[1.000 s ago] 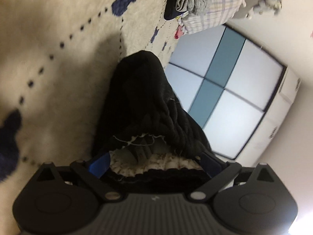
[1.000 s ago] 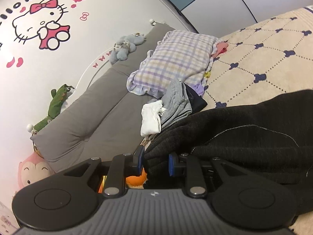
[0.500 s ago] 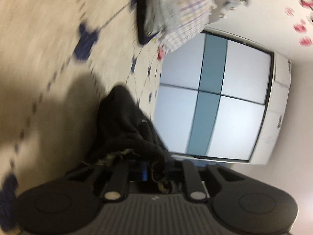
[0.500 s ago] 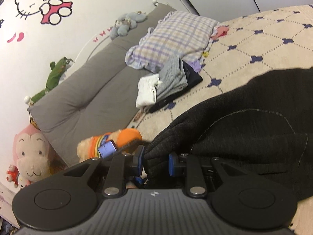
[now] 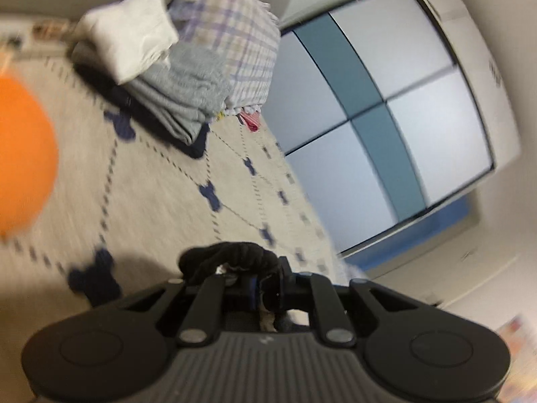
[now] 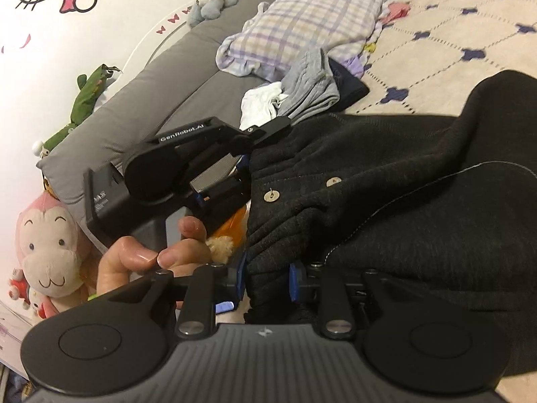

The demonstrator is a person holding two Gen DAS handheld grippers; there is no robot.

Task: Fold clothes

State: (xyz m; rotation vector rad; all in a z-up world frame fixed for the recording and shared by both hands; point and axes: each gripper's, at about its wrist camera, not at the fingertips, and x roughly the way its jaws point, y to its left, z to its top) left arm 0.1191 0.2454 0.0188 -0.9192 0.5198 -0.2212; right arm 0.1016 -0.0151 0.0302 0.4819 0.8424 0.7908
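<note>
Left gripper (image 5: 265,290): it is pinching a bunched edge of the black garment (image 6: 386,201), its jaws nearly together on a thin roll of cloth; in the right wrist view it is reaching in from the left, held by a hand (image 6: 147,262).
Right gripper (image 6: 266,285): its jaws are clamping a thick fold of the same garment's hem.
Black garment: it is hanging and draping between the two grippers above the cream patterned bedspread (image 5: 151,201), partly bunched, two light buttons (image 6: 303,188) showing.
Folded stack (image 5: 157,80): a white piece, a grey piece and a dark piece are lying near the checked pillow (image 5: 235,33), beyond the held garment.
Risk, left grip: only a narrow roll is sitting between the jaws, so a sharp pull is likely slipping it free.
Risk, blur: the left wrist view is smearing, suggesting fast motion, which may be swinging the cloth unevenly.
Risk, fold line: bunched fabric may be landing creased and crooked.
Risk, neighbours: the orange toy (image 5: 23,154) is sitting close and may be getting snagged.
</note>
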